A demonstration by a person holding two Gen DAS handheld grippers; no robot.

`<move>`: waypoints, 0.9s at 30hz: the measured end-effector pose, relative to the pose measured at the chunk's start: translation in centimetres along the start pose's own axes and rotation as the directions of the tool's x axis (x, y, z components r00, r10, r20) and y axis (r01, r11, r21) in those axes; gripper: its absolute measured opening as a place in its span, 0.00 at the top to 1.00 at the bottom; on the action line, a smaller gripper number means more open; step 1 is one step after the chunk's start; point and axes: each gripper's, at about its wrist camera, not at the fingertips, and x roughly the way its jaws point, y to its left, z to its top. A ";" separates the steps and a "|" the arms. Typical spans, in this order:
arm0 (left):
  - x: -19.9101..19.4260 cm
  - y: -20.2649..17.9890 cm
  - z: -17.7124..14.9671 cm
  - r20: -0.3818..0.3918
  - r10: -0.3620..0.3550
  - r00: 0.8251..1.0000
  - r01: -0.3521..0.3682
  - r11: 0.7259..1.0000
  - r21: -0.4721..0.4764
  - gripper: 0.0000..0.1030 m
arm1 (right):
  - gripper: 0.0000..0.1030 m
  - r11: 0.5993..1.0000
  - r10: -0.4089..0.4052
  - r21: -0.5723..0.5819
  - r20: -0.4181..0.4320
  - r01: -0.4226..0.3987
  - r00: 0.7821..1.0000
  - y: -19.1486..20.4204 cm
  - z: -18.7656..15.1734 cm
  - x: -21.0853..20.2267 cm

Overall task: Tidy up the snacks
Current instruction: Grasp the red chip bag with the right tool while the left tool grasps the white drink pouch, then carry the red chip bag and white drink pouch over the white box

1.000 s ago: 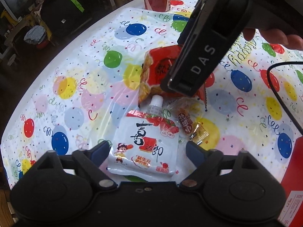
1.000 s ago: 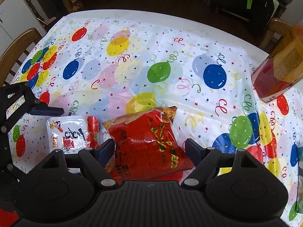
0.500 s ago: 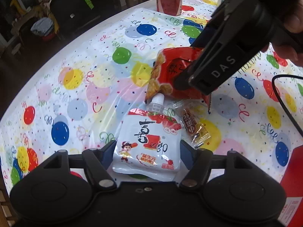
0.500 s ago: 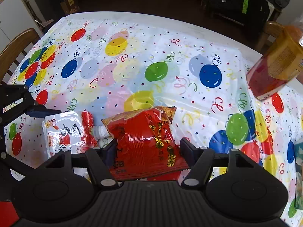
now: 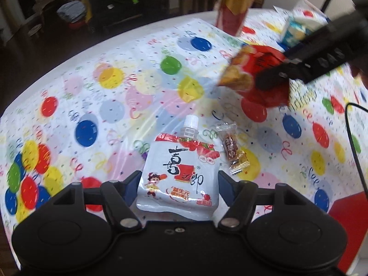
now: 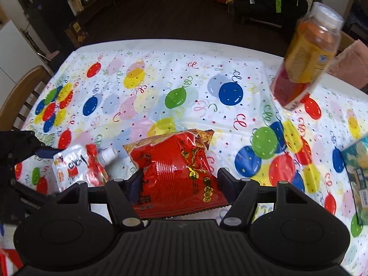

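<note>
**Right wrist: red bag lifts off, pouch waits**

Right wrist view shows the red bag (image 6: 177, 172) clamped between the fingers of the right hand-held gripper (image 6: 180, 181), its top pointing to 12 o'clock. Half a second ago the bag lay low beside the pouch's cap; now, in the left view, the bag (image 5: 260, 78) hangs clear of the surface (image 5: 115, 105) at 1 o'clock, blurred, carried up and to the right. I judge the first snack is on its way to wherever it gets sorted, which I cannot see.

That move uncovers the candy (image 5: 233, 151), now lying alone at 1 o'clock, just beside the pouch.

The pouch (image 5: 179, 174) lies flat, cap toward 12 o'clock, its lower half between the fingers of the left hand-held gripper (image 5: 178, 185). Those fingers stand apart, one just off each edge of the pouch, not pinching it. The left tool has crept nearer since a second ago; closing looks like the next call.

A bottle (image 6: 308, 55) stands at 1 o'clock in the right view.
</note>
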 end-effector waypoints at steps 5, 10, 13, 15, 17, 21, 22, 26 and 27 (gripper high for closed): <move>-2.8 0.9 -0.6 0.026 0.033 0.999 -0.031 0.998 -0.061 0.34 | 0.35 1.000 0.004 0.005 0.025 -0.004 1.000 -0.1 -1.3 -3.0; -5.6 1.6 -1.9 0.047 0.049 0.998 -0.044 0.994 -0.100 0.34 | 0.35 1.000 0.004 0.019 0.047 -0.005 0.999 -0.6 -2.8 -6.2; -7.4 1.5 -2.7 0.065 0.053 0.997 -0.046 0.993 -0.110 0.34 | 0.35 1.000 0.006 0.025 0.057 -0.007 0.998 -0.8 -3.7 -8.1; -8.7 1.3 -3.2 0.079 0.054 0.995 -0.045 0.993 -0.113 0.34 | 0.35 1.000 0.008 0.027 0.066 -0.010 0.998 -0.7 -4.5 -9.5; -10.0 0.9 -3.8 0.090 0.055 0.994 -0.044 0.992 -0.116 0.34 | 0.35 1.000 0.009 0.025 0.074 -0.011 0.997 -0.4 -5.2 -10.7; -12.7 -0.1 -4.8 0.107 0.065 0.992 -0.051 0.991 -0.122 0.34 | 0.35 1.000 0.009 0.024 0.090 -0.011 0.996 0.7 -6.9 -13.2; -13.3 -0.3 -5.1 0.110 0.066 0.992 -0.053 0.991 -0.123 0.34 | 0.35 1.000 0.007 0.023 0.093 -0.010 0.996 1.0 -7.4 -13.7; -15.7 -1.4 -6.5 0.127 0.057 0.990 -0.041 0.991 -0.124 0.34 | 0.35 1.000 0.002 0.016 0.102 -0.004 0.995 2.3 -9.6 -15.9; -16.3 -1.7 -6.9 0.133 0.052 0.990 -0.035 0.992 -0.121 0.34 | 0.35 1.000 0.003 0.015 0.105 -0.004 0.995 2.6 -10.1 -16.4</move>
